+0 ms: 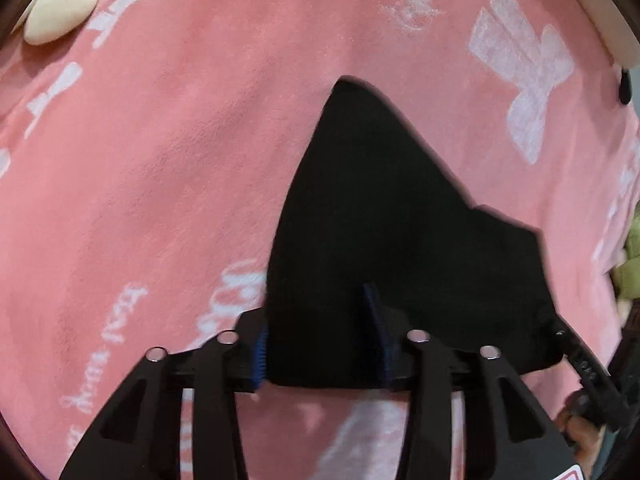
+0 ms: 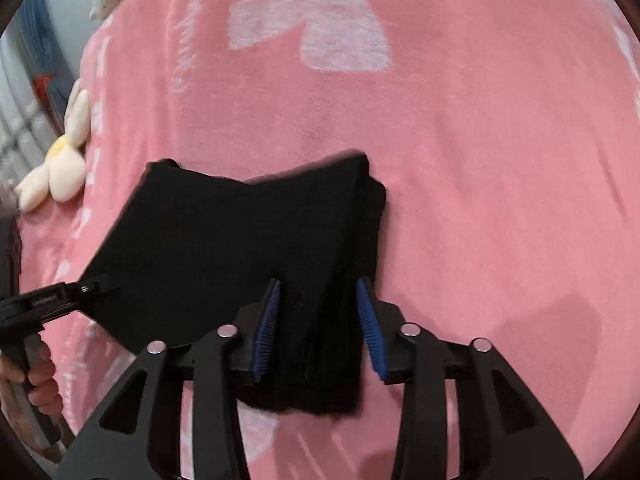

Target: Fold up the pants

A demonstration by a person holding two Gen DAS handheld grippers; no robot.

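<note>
Across the pink blanket [image 2: 480, 160] lie the black pants [image 2: 240, 240], already folded small; the left gripper [image 1: 320, 344] and right gripper [image 2: 318, 328] each pinch a near corner between part-closed jaws, likely to carry that edge over evenly together.

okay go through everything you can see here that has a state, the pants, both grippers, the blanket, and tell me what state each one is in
Black pants: folded into a compact stack, near edge held by both grippers.
Left gripper: shut on the pants, cloth between its blue pads.
Right gripper: shut on the pants, fabric bunched between its pads.
Pink blanket: spread flat under the pants, lightly rumpled.
Flower plush: lying at the blanket's edge, untouched.
</note>
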